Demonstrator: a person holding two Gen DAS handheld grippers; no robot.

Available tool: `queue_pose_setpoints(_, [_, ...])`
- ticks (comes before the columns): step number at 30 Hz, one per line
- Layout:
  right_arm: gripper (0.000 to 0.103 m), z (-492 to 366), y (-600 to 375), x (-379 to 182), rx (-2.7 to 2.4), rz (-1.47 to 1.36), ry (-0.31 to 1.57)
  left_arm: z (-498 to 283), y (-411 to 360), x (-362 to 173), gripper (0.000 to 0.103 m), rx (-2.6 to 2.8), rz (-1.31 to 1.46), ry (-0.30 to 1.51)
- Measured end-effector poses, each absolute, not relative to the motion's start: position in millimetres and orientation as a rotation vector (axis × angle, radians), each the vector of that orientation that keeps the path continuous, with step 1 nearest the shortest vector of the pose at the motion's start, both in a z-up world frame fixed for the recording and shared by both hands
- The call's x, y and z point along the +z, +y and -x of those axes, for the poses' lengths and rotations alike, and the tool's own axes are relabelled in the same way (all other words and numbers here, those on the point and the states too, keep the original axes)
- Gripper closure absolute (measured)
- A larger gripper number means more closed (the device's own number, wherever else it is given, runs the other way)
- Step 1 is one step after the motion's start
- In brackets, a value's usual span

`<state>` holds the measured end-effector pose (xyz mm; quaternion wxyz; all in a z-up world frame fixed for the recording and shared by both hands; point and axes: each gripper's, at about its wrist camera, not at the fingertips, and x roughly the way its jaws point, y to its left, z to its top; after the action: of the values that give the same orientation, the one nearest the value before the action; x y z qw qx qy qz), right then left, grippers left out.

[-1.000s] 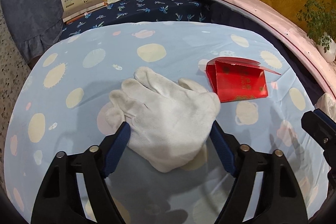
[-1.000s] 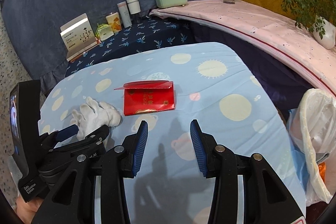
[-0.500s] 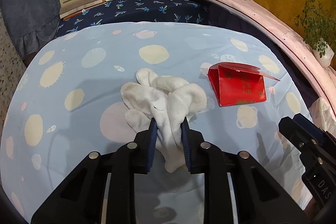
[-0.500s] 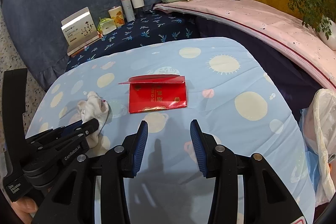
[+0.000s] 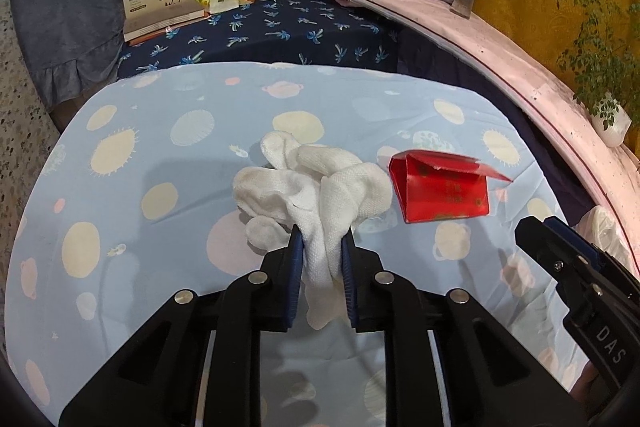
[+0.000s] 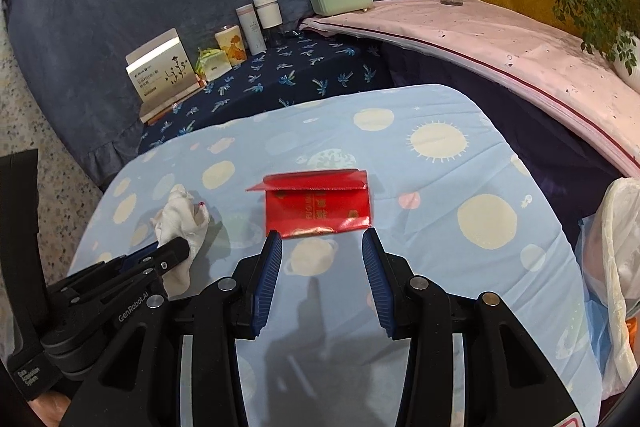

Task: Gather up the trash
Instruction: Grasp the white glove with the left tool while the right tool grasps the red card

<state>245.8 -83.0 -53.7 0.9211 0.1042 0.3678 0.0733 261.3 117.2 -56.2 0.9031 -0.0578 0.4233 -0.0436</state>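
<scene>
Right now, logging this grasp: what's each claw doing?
Left claw: closed on the white glove.
Right claw: open, empty, just short of the red envelope.

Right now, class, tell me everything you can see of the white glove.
The white glove is knitted cloth, crumpled into a bunch with its fingers curling out at the top and left. The left gripper is shut on its cuff end, which hangs below the pads. It sits over the blue spotted tablecloth, left of the red envelope and apart from it.
</scene>
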Motion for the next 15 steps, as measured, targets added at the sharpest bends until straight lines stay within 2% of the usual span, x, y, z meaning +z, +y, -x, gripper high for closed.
queue_pose_setpoints(15, [0.062,-301,-105,-56,0.117,-0.347,0.741,-272,128,-42,0.085,-0.081,0.13,0.851])
